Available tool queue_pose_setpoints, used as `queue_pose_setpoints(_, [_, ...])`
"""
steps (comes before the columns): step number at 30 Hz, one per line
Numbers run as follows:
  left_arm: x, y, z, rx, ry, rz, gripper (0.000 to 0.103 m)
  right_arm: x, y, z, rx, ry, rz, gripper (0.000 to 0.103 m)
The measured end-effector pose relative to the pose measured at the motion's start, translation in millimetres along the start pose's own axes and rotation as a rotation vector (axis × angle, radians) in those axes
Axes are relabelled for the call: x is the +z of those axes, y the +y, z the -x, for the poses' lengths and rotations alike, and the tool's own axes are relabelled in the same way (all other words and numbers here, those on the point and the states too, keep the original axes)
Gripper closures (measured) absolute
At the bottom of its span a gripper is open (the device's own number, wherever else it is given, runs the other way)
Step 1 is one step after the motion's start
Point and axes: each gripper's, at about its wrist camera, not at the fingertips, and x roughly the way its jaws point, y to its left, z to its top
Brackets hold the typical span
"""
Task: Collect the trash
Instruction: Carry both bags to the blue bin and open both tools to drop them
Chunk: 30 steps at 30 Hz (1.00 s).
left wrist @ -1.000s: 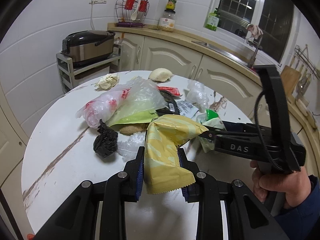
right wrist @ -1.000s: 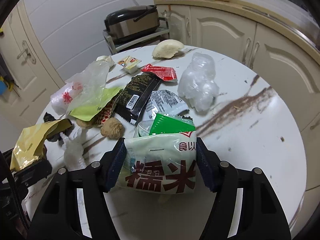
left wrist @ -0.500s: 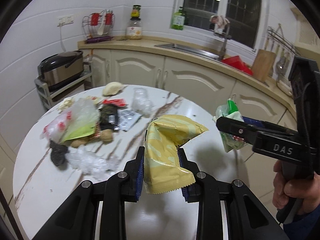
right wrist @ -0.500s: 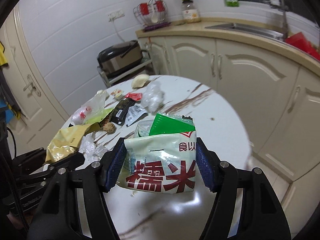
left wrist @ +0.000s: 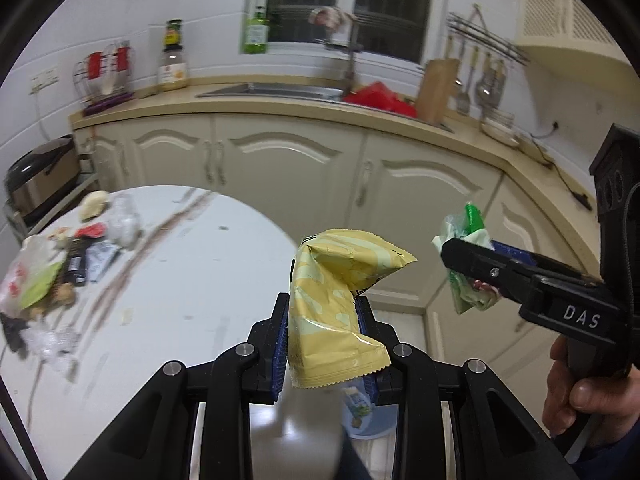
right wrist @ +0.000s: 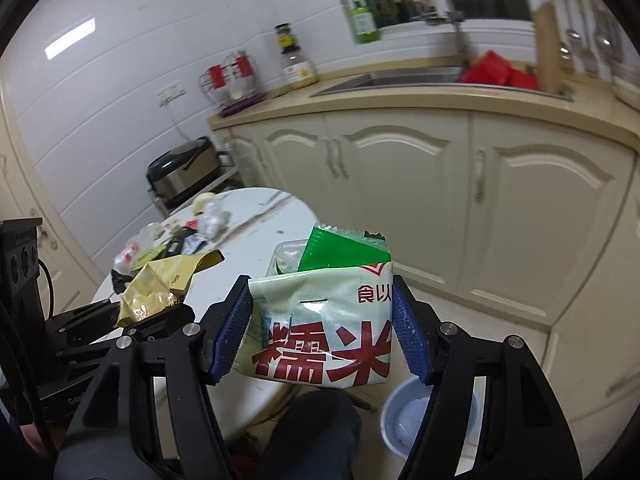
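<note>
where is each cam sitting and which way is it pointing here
Left wrist: sits on the left gripper, looking along the yellow wrapper toward the sink counter; the person's right hand shows.
Right wrist: sits on the right gripper, looking over the white rice bag toward the cabinets; the person's dark-clothed leg shows below.
Shared: both see the round table, the other gripper, and a blue bin.

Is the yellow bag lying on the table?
No, the yellow bag is pinched in the left tool, held up off the round table.
</note>
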Motion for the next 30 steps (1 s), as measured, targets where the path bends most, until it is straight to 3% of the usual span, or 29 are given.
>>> queue_pose_setpoints(4, [-1, -32, -39, -0.055, 0.046, -0.039, 0.076, -23, -48, 11, -0.058, 0.019, -0.079, 0.039])
queue_pose_setpoints(8, [-10, -58, -97, -0.114, 0.163, -0.087, 0.076, -51, -97, 5, -0.108, 0.070, -0.167, 0.039])
queue_pose_setpoints(18, [-17, -79, -228, -0.142, 0.399, -0.150, 0.073, -134, -205, -73, -0.145, 0.271, -0.446, 0.038])
queue_pose_setpoints(20, [-16, -82, -257, -0.134, 0.449, -0.163, 0.061, -145, -216, -86, -0.137, 0.291, -0.490, 0.037])
queue_pose_setpoints(21, [-16, -82, -266, -0.117, 0.459, -0.163, 0.050, -155, -227, -90, -0.138, 0.307, -0.523, 0.036])
queue_pose_setpoints(22, [-17, -83, -271, -0.107, 0.461, -0.162, 0.047, -161, -234, -95, -0.144, 0.320, -0.548, 0.035])
queue_pose_setpoints(26, [-12, -83, -296, -0.085, 0.471, -0.147, 0.044, -176, -252, -105, -0.124, 0.318, -0.629, 0.010])
queue_pose_setpoints(30, [-13, -83, -304, -0.064, 0.469, -0.136, 0.039, -185, -256, -109, -0.147, 0.329, -0.663, 0.000])
